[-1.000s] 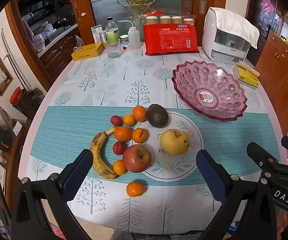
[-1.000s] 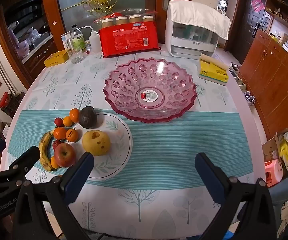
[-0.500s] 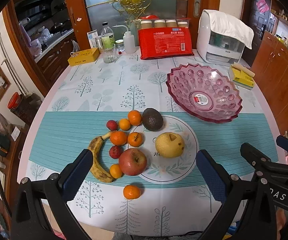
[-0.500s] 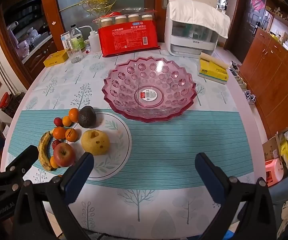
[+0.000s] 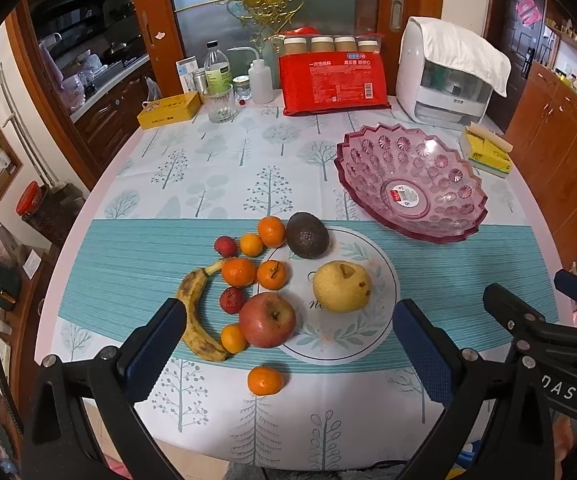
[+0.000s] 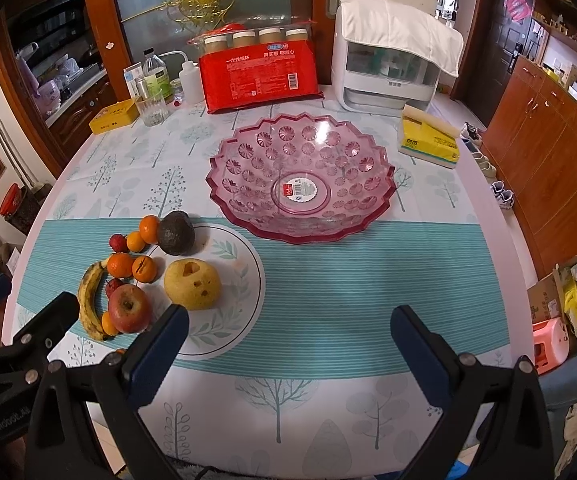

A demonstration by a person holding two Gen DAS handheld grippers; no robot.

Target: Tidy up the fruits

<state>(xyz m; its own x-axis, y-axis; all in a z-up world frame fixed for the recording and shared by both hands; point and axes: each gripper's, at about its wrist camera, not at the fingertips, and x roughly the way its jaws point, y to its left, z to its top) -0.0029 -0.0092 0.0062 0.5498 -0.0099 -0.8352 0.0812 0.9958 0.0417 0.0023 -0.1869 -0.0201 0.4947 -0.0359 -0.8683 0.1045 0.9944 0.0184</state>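
- Pink glass bowl (image 6: pixel 300 180) sits empty on surface (image 6: pixel 328 280), right of fruit.
- Apple (image 5: pixel 267 320), pear (image 5: pixel 342 286), banana (image 5: pixel 198 314) clustered nr printed plate motif.
- Left tool (image 5: pixel 288 344) & right tool (image 6: pixel 288 344): both spread, holding nothing.

In the right view, fingers (image 6: pixel 156 354) hide the lone mandarin (image 6: pixel 120 351).

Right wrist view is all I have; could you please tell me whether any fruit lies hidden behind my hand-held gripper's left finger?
Observer: Yes. One mandarin sits alone on the tablecloth, nearer the table edge than the apple.
Operator: Thank you. Is the left hand-held gripper holding anything?
Observer: No. Its jaws stand wide open with nothing between them.
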